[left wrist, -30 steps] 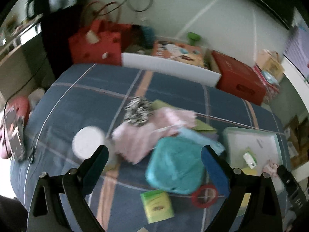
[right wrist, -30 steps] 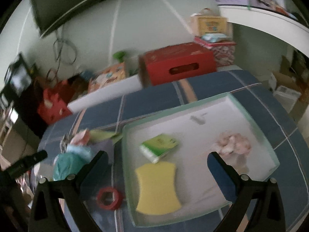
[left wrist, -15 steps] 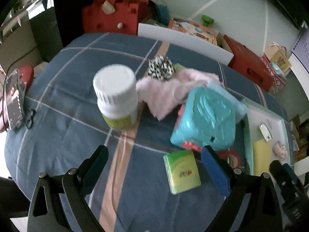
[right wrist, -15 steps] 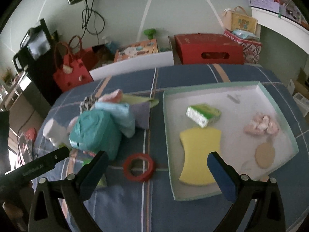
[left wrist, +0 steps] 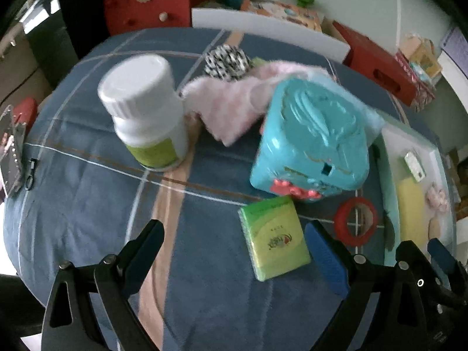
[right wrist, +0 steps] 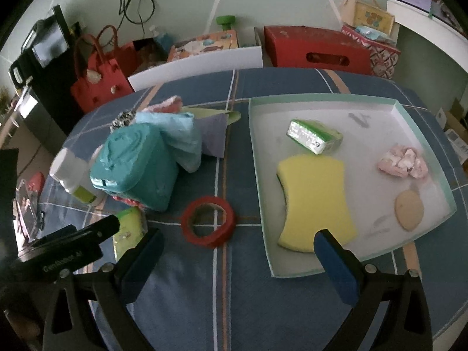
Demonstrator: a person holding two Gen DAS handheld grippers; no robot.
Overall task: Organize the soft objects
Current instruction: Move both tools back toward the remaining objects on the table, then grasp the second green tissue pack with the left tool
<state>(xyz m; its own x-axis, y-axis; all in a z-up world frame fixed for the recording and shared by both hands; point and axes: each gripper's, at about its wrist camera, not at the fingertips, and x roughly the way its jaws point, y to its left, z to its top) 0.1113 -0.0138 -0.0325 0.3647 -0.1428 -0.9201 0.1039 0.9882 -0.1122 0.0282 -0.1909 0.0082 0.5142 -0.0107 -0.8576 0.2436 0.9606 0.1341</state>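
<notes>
Lying flat on the blue cloth (left wrist: 87, 204) between the spread, empty left gripper (left wrist: 234, 251) fingers, the green tissue pack (left wrist: 275, 238) is best clasped across its narrow sides; the right gripper (right wrist: 238, 260), equally released, waits above the tray (right wrist: 424, 108).

I am working in a lived-in room of a home: a table under a blue plaid cloth (right wrist: 263, 292) stands before a pale green wall. Behind it I see a red felt handbag (right wrist: 99, 84), a red cardboard box (right wrist: 317, 51) and a colourful printed toy box (right wrist: 204, 44) crowded together on the floor.
</notes>
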